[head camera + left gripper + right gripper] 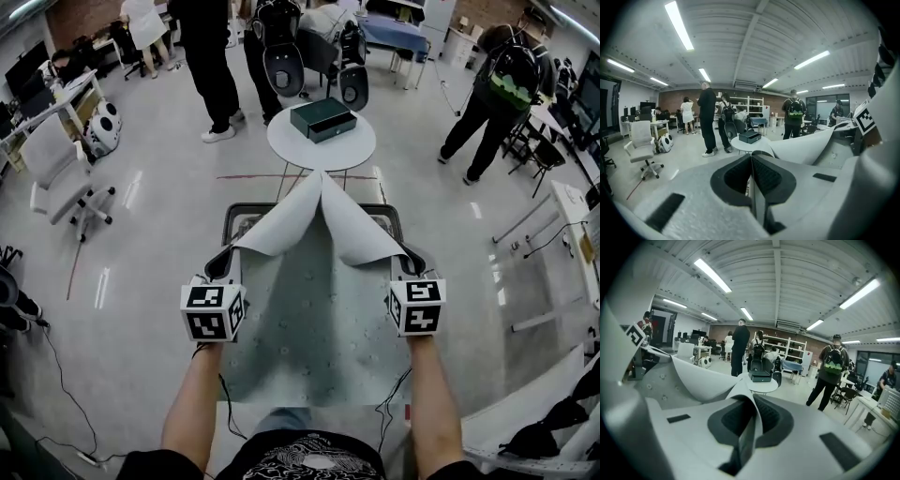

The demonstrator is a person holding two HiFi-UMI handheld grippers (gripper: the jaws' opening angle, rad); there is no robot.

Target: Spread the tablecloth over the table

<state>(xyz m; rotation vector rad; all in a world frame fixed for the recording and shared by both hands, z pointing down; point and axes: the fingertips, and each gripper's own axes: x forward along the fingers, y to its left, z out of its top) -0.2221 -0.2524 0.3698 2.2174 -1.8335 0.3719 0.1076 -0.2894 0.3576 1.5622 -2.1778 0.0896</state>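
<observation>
Matt smooth tablecloth (309, 309), glossy floor (150, 216)

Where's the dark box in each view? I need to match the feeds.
Head view: dark box at top centre, on the round table.
Left gripper view: box near the centre.
Right gripper view: box near the centre.
Shared landmark: the round table under it.

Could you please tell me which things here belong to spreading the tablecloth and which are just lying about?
Part of the job:
tablecloth; the table under it; left tongs and right tongs, both shut on the tablecloth.

Just about:
round side table with a dark box; white office chair; people standing beyond.
</observation>
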